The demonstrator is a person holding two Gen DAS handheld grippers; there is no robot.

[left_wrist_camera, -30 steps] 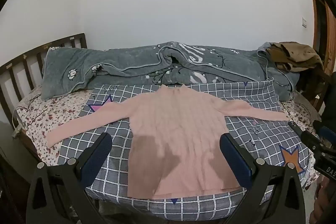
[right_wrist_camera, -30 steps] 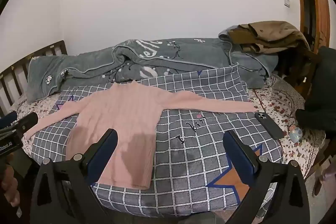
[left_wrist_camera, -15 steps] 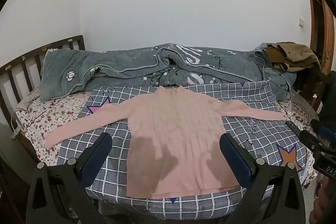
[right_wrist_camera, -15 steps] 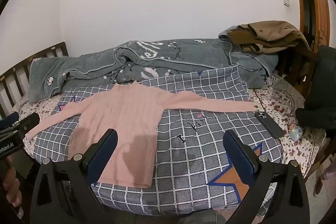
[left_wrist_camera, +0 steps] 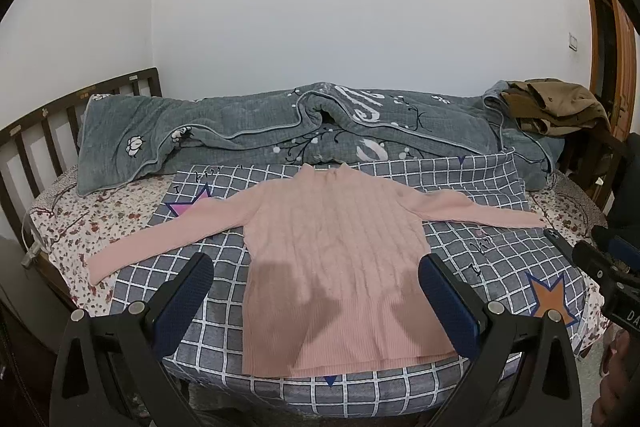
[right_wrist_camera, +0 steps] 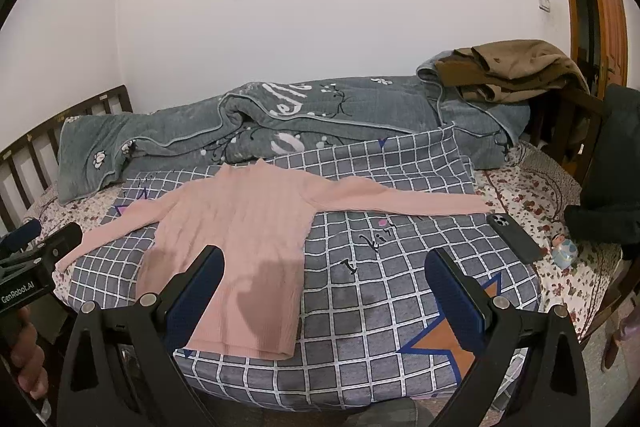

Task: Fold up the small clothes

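White walls back the bed (left_wrist_camera: 60,223). Your left tool (left_wrist_camera: 316,287) and right tool (right_wrist_camera: 324,283) hang spread wide, gripping nothing, above the near edge. Beyond them, the sweater (left_wrist_camera: 332,259) lies flat on the checked cover (right_wrist_camera: 400,287), sleeves out.

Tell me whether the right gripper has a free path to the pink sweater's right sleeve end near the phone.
Probably yes. The right gripper is open above the checked blanket; the pink knitted sweater sleeve lies flat, uncovered, with the black phone just beside its cuff.
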